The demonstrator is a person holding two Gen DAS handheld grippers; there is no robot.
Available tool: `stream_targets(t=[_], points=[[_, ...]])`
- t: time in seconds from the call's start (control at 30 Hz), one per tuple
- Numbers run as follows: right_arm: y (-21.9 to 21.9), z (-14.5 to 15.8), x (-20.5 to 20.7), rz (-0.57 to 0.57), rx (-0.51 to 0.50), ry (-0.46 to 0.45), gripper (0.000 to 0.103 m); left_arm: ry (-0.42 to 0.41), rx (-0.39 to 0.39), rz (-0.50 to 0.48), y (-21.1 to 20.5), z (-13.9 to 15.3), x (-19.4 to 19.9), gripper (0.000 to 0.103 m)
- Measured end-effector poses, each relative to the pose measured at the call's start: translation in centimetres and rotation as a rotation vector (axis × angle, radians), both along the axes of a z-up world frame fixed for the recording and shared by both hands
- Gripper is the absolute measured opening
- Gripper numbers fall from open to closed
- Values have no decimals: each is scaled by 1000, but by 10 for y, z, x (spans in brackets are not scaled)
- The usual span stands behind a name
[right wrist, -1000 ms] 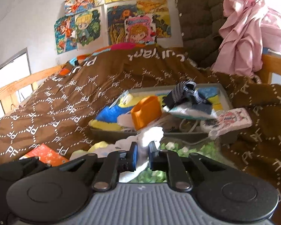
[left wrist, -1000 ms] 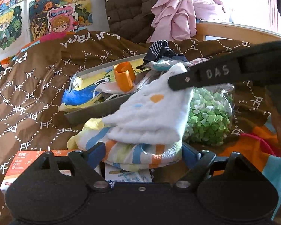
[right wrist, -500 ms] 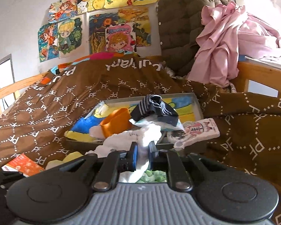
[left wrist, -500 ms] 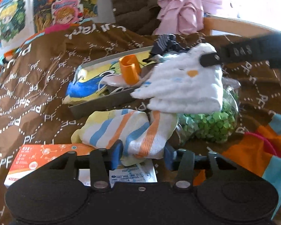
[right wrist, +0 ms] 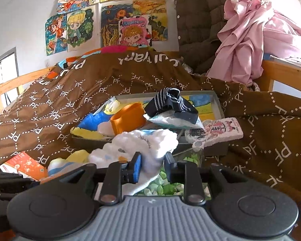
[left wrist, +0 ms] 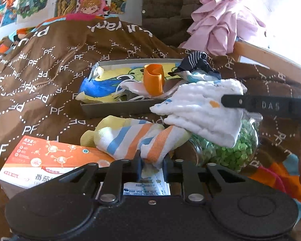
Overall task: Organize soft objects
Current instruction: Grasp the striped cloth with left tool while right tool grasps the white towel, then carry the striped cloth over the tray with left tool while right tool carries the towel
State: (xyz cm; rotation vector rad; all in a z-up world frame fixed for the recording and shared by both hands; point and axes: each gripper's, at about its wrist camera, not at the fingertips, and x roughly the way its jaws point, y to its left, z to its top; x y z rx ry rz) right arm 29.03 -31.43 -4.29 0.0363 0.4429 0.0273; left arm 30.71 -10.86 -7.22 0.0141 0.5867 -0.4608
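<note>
While both tools hold cloth at once, the step in hand looks like the lift-and-carry toward the grey tray (left wrist: 118, 108) at frame centre; the left gripper (left wrist: 151, 161) has its jaws drawn in on the striped cloth (left wrist: 138, 138), low centre, beside the orange box (left wrist: 50, 156); the right gripper (right wrist: 152, 167) pinches the white cloth (right wrist: 142, 144), which hangs above the jar of green bits (left wrist: 230, 150); next, I judge, the white cloth must clear the tray's near wall before the jaws part.
</note>
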Motion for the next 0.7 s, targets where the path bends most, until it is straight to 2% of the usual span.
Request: stream_targets(t=[0.2,0.3,0.4,0.5,0.57,0.7], points=[[3,-1,-2,-5,-28,16,14,47,-95,60,6,6,2,20],[4,2,-5,-14,-44,-7,11,50,-122,95,5,16,0,19],[-2,11,-13,-25,-43,-59,11,80,-229,146,10,29,-2,18],[-15,26,-23,-23,3,-126,11,133,-324,192,15,42,-2,18],[-23,36,-28,-32,8,-158,11,135,-347,214,17,51,-3,18],[-37,51,-36,-43,26,-194,10,116,-331,243,17,66,-7,18]])
